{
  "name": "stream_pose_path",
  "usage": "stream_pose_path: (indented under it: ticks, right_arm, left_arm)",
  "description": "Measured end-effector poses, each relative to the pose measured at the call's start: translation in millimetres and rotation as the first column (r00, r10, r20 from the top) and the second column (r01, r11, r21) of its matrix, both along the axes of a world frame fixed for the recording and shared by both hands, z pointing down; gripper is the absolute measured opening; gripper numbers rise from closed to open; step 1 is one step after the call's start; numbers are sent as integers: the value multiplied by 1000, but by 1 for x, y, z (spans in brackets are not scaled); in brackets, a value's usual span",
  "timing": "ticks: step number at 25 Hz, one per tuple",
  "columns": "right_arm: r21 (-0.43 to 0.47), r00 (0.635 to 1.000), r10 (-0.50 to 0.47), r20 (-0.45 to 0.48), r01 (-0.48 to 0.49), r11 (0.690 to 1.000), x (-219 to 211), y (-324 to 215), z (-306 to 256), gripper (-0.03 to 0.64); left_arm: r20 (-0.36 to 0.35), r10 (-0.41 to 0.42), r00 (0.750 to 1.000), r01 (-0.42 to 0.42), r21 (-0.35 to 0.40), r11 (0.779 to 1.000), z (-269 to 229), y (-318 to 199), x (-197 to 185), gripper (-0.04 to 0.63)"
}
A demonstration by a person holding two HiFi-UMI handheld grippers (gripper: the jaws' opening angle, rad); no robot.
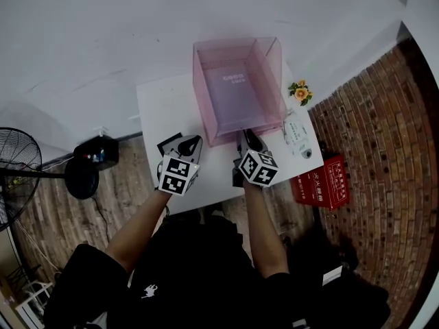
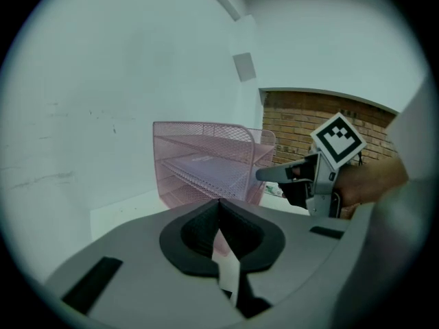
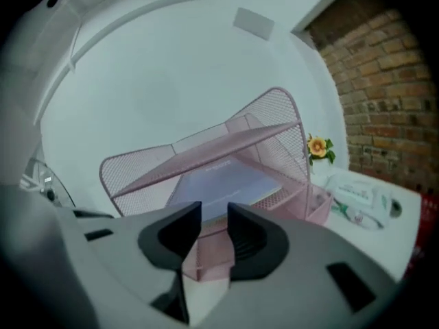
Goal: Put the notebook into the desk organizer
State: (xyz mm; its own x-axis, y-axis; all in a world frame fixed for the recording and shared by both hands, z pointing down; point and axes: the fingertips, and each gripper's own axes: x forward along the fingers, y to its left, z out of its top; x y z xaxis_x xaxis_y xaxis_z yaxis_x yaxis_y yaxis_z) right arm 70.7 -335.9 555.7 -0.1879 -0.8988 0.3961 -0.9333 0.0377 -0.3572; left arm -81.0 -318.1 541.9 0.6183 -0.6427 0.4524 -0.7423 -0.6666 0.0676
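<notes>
Notebook [image 3: 221, 182] lies on a shelf in the pink desk organizer [image 3: 137, 166], just ahead of the right gripper [image 3: 214, 216], jaws spread and empty; left gripper [image 2: 219, 210] pressed together.

Fan [image 1: 14, 166]: cut by the head view's left edge, part of grille and stand only. Black device [image 1: 97, 153] on the floor beside it: too small to identify. Notebook [image 1: 236, 91] seen through the desk organizer [image 1: 200, 94] mesh; cover print too small to read. White packet [image 1: 296, 134] and red box [image 1: 321, 185]: lettering illegible. Table [image 1: 161, 108]: near edge hidden under left gripper [image 1: 195, 141], right gripper [image 1: 245, 135] and both forearms. Right gripper view: organizer's lower front hidden behind that gripper's own jaws. Left gripper view: right hand [image 2: 369, 181] partly covered by a pale blurred shape at the lens rim; cannot tell what it is.
</notes>
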Motion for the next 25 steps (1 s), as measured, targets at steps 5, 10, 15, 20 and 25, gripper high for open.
stream_pose_path:
  ticks: [5,10,15,20,25]
  right_arm:
    - [-11,994,-62,-90,61,998,1,17,-1,103]
    - [28,991,-101,-85,104,994,-4,48,-15,103]
    - [110,987,-123,-102,134,985,-5,82,-50,44]
    - [161,984,-133,-122,152,975,3,132,-75,2]
    - [198,983,-134,-125,157,967,16,188,-91,2]
  left_arm:
    - [-48,31,998,-32,-21,999,0,8,3,5]
    - [-61,43,997,-42,17,999,-13,22,5,5]
    - [-34,-7,999,10,82,997,-34,45,-3,5]
    - [-65,-68,996,75,114,991,-53,83,-8,5]
    - [-90,-110,990,123,157,980,-73,134,-8,5]
